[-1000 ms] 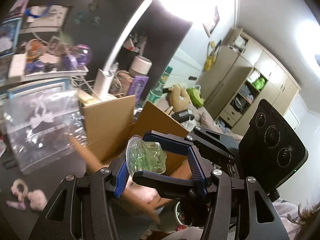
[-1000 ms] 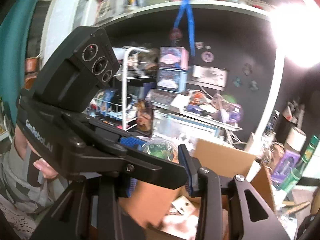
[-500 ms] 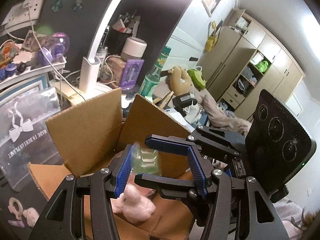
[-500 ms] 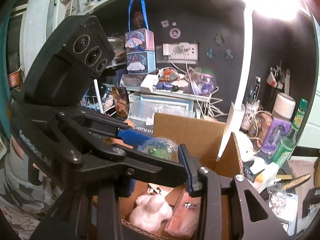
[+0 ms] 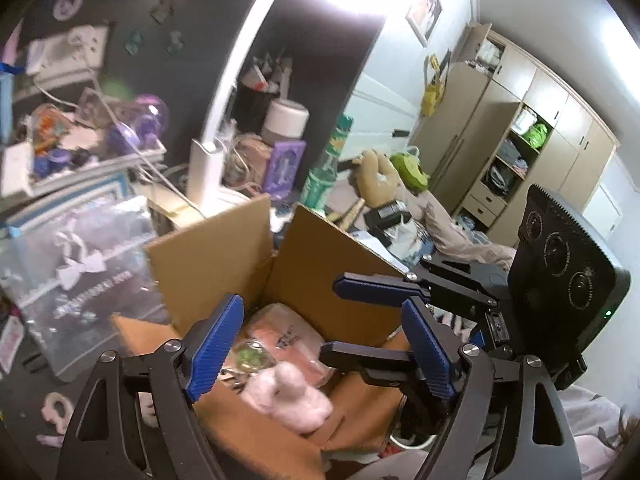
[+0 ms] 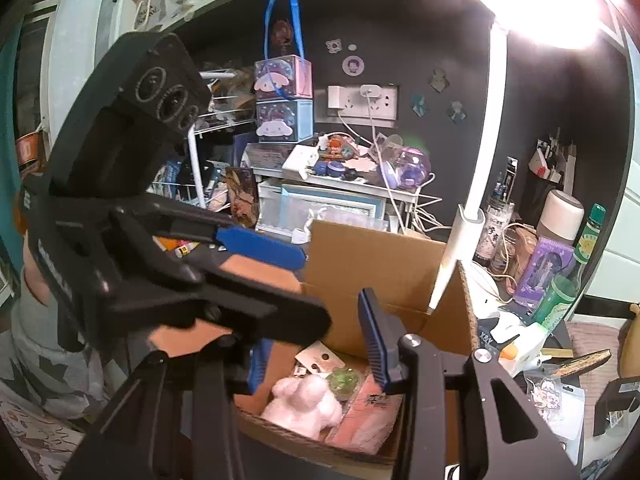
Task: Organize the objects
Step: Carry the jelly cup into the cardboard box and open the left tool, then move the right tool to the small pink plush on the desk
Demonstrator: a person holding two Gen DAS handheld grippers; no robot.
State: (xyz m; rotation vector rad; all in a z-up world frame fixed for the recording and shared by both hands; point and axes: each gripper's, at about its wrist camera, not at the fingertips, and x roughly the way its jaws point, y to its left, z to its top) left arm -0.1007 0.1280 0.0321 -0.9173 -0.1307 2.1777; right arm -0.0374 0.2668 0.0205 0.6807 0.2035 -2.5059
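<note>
An open cardboard box (image 5: 224, 256) stands below both grippers; it also shows in the right wrist view (image 6: 384, 256). Inside lie a clear round capsule with green contents (image 5: 250, 356), a pink plush toy (image 5: 294, 394) and a pink packet (image 5: 288, 330). The capsule (image 6: 344, 380), plush (image 6: 304, 402) and packet (image 6: 368, 412) show in the right wrist view too. My left gripper (image 5: 320, 344) is open and empty above the box. My right gripper (image 6: 316, 356) is open and empty, crossing close to the left one over the box.
A white lamp post (image 5: 224, 120) rises behind the box. A clear plastic bag (image 5: 76, 264) lies to the left. A green bottle (image 6: 568, 276), a purple box (image 6: 540, 268) and a cluttered shelf (image 6: 340, 168) stand behind. A wardrobe (image 5: 520, 128) is far right.
Both grippers held the clear green capsule between them over the box. Both have opened, and the capsule has dropped into the box beside the pink plush.
</note>
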